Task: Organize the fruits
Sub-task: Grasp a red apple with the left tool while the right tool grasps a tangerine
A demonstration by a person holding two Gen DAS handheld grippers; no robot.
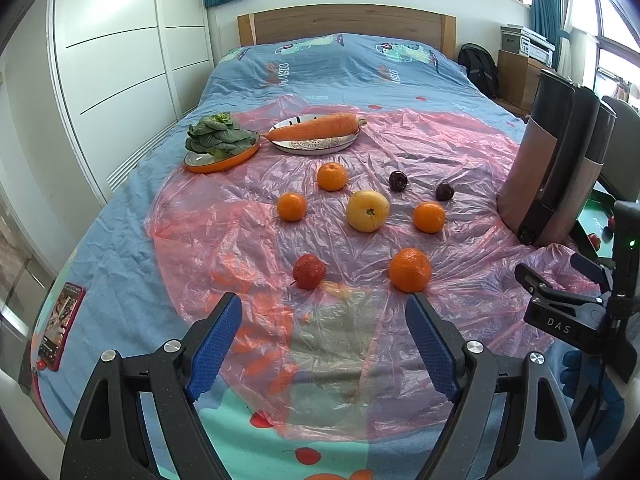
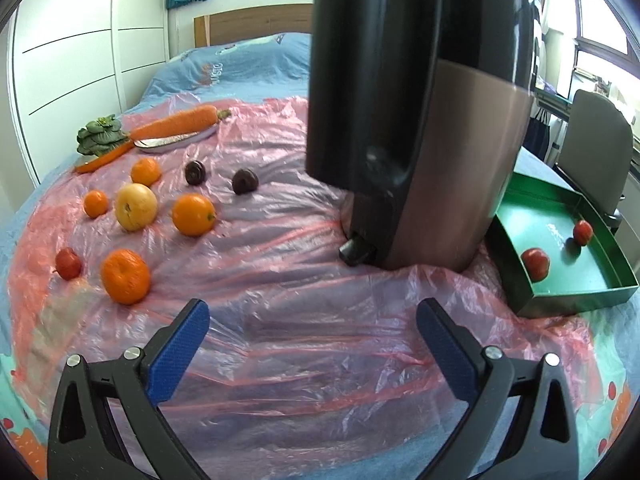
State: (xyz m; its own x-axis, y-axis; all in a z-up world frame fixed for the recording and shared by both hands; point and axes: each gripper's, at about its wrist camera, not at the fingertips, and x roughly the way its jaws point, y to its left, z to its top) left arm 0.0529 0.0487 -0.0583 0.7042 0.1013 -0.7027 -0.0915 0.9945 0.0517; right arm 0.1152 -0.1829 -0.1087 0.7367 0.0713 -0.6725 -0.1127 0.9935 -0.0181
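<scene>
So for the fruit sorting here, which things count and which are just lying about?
Job: four oranges, nearest; yellow apple; red fruit; two dark plums; green tray holding two red fruits.

Lying about: carrot on plate; greens; kettle; phone.

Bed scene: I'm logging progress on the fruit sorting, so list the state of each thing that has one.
Green tray: holds two red fruits, room left.
Red fruit: loose on the plastic sheet.
Nearest orange: loose, not in the tray.
Yellow apple: loose, stem end facing the camera.
Carrot: lying across a white plate.
Leafy greens: on an orange plate.
Left tool: open, empty.
Right tool: open, empty.
</scene>
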